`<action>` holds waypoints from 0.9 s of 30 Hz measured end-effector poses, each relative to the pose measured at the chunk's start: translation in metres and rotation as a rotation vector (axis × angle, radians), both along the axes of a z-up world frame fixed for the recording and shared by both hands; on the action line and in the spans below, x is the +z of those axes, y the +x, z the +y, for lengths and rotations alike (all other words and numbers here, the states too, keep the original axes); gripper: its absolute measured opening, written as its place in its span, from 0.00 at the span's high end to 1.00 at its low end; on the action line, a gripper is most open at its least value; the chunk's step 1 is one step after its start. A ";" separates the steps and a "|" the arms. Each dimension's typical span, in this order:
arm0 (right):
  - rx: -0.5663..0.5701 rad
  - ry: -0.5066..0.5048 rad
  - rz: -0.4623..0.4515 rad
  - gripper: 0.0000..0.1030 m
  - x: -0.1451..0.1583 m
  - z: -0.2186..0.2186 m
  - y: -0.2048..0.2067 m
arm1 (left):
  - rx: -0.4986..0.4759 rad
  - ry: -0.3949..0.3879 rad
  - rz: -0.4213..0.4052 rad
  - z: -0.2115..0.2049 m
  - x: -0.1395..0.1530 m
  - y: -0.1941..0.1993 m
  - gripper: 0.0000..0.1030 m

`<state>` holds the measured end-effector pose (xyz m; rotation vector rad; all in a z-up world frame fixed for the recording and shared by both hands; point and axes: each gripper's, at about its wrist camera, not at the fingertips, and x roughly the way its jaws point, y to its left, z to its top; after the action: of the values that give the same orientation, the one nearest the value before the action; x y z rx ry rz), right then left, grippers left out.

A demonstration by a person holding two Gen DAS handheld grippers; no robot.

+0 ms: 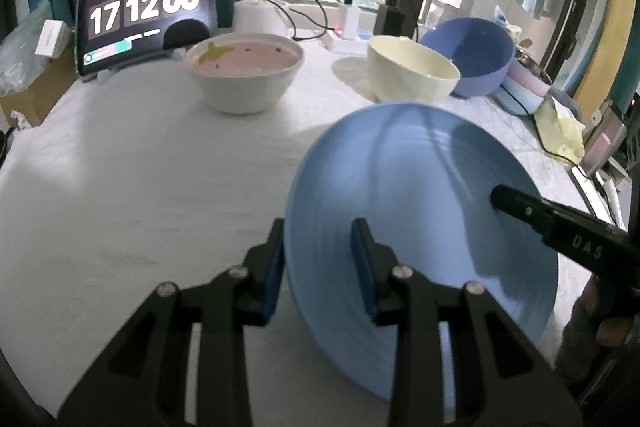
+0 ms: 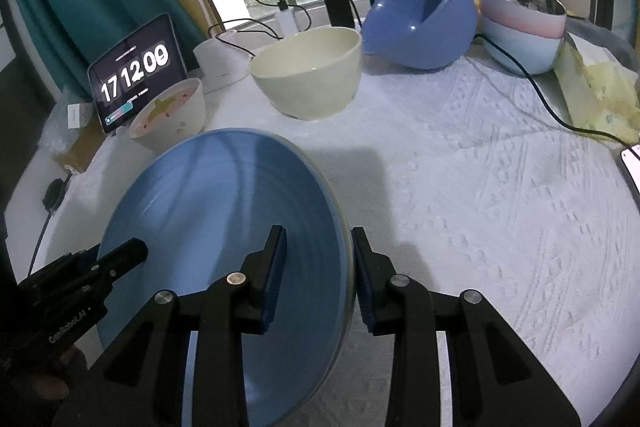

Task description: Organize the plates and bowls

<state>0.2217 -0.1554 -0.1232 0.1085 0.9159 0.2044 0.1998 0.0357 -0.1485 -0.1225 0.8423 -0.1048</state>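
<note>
Both our claws are clamped on the blue plate [image 1: 420, 195], left gripper [image 1: 320, 267] and right gripper [image 2: 320, 275] on opposite rims, holding it tilted above the white tablecloth [image 2: 480, 187], bowls behind

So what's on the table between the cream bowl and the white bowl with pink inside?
Nothing: between the cream bowl and the white bowl only bare white tablecloth shows, seen in the left wrist view.

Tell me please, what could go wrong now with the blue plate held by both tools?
1. The blue plate is held only at its rim, by the left tool and the right tool on opposite sides; if one loosens, it may tip or fall.
2. The cream bowl stands just behind; moving forward could knock it.
</note>
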 end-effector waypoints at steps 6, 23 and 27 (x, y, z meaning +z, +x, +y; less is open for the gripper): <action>0.030 -0.016 -0.006 0.66 0.003 0.021 0.003 | 0.034 -0.016 -0.003 0.019 0.001 -0.002 0.68; 0.139 -0.033 0.001 0.66 0.002 0.086 0.024 | 0.156 -0.029 -0.011 0.082 0.002 -0.008 0.68; 0.171 -0.032 0.009 0.66 -0.002 0.102 0.031 | 0.187 -0.025 -0.007 0.097 0.000 -0.008 0.68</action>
<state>0.2528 -0.0530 -0.1252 0.0015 0.9375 0.3478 0.1918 0.1330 -0.1487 -0.2239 0.8186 0.0595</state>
